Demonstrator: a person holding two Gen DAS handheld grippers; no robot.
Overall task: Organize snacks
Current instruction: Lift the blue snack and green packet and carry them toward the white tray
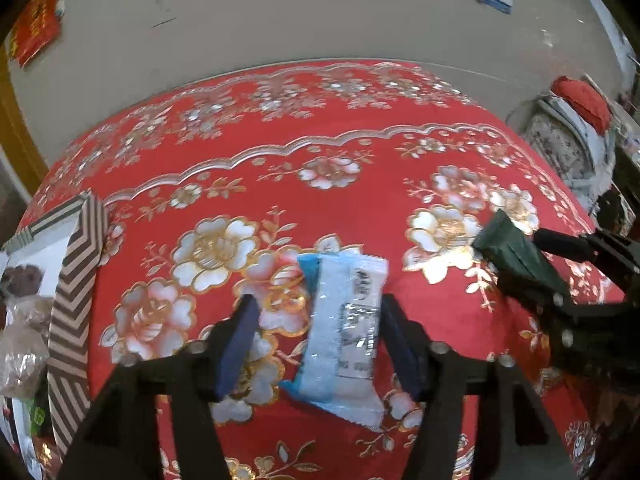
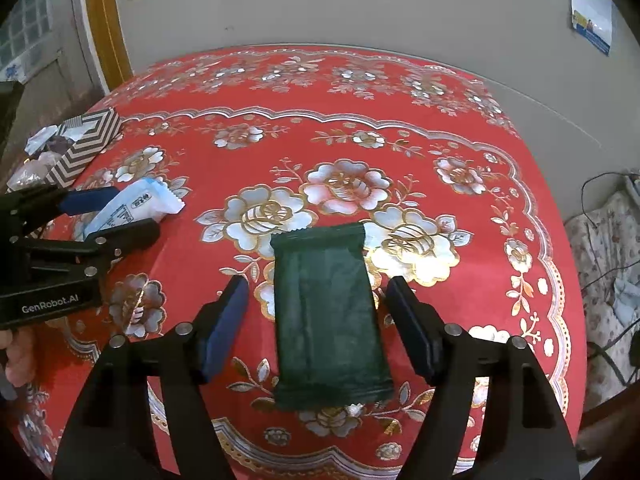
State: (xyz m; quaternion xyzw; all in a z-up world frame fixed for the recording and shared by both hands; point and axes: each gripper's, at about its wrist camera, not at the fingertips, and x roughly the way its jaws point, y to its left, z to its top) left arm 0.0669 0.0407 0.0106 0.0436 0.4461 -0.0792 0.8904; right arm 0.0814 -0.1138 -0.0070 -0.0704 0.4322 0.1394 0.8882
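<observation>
Two wide-open grippers, left straddling blue packet, right straddling green packet

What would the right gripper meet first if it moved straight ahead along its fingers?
Probably the dark green snack packet, lying between the open right gripper fingers on the red tablecloth; height above it is unclear.

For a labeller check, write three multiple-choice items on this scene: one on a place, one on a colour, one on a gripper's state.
1. Where is the chevron-patterned box?
A. left edge of the table
B. table centre
C. on the floor

2. What colour is the packet between the right gripper fingers?
A. yellow
B. dark green
C. white

3. How does the left gripper stand?
A. shut on a packet
B. out of view
C. open around the blue-and-white packet

Key: A, it sits at the tablecloth's left edge; B, its wrapper is dark green; C, gaps show beside both pads.
</observation>
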